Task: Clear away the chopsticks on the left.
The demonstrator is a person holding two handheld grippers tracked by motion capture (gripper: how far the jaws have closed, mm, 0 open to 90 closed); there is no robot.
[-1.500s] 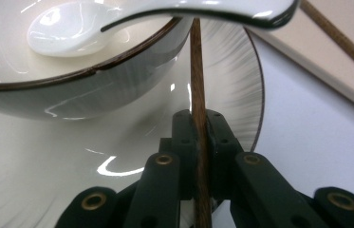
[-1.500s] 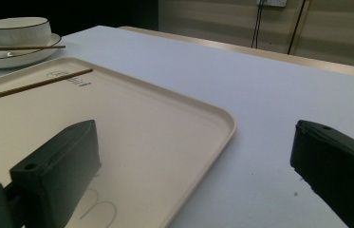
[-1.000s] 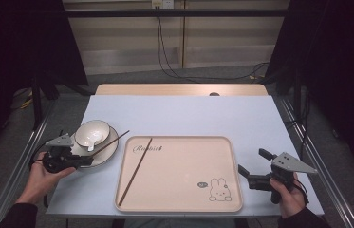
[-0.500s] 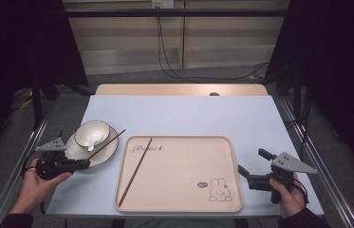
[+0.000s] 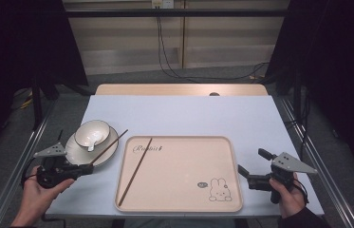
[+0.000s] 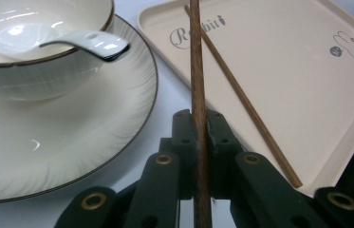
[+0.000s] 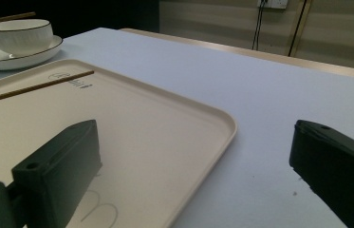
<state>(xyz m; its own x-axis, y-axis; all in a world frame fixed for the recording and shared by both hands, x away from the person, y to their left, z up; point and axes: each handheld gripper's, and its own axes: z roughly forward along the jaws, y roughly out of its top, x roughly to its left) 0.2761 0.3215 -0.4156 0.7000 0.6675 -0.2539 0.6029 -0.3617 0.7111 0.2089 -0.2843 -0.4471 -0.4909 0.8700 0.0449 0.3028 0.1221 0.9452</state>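
Observation:
My left gripper is shut on the near end of a brown chopstick, at the table's near left. That chopstick slants up and away over the right rim of a cream plate. On the plate stands a white bowl with a white spoon in it. A second chopstick lies along the left side of the beige tray. At the tray's right edge my right gripper is held open, nothing between its jaws.
The tray bears a rabbit print near its front right corner. Pale blue tabletop stretches behind the tray to a wooden strip. Metal frame rails run along both sides of the table.
My left gripper has drawn back toward the near-left corner of the table with the chopstick still in its jaws. The right gripper has kept still.

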